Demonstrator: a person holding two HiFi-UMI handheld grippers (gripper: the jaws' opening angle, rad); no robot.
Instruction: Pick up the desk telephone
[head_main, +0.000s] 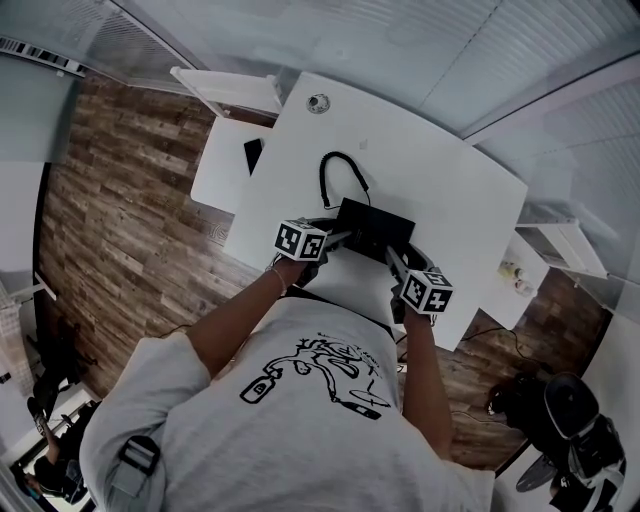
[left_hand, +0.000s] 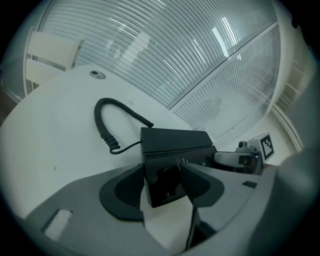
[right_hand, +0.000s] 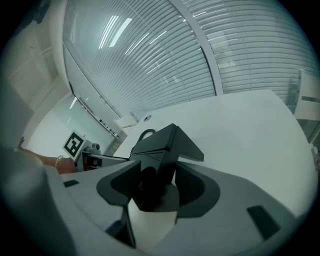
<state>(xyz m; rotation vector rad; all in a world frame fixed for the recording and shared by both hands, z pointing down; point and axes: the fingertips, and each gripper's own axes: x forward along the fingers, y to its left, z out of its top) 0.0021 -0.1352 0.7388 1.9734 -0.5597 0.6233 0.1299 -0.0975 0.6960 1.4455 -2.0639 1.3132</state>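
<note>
White desk (head_main: 445, 175) spreads around desk telephone (head_main: 373, 226), clamped by left gripper (head_main: 343, 238) and right gripper (head_main: 394, 261)

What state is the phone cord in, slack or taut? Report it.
Slack: the cord curls in a loose loop on the desk.

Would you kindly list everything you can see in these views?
desk telephone: one, black, middle of the table
coiled cord: one, black, looping from the telephone
table: one, white, centre
round cap: one, silver, table's far end
side surface: one, white, beside the table
flat object: one, black, on the side surface
floor: brown planks, all around
T-shirt: one, white with black print, on the person
left gripper: one, grey, closed on the telephone
right gripper: one, grey, closed on the telephone
</note>
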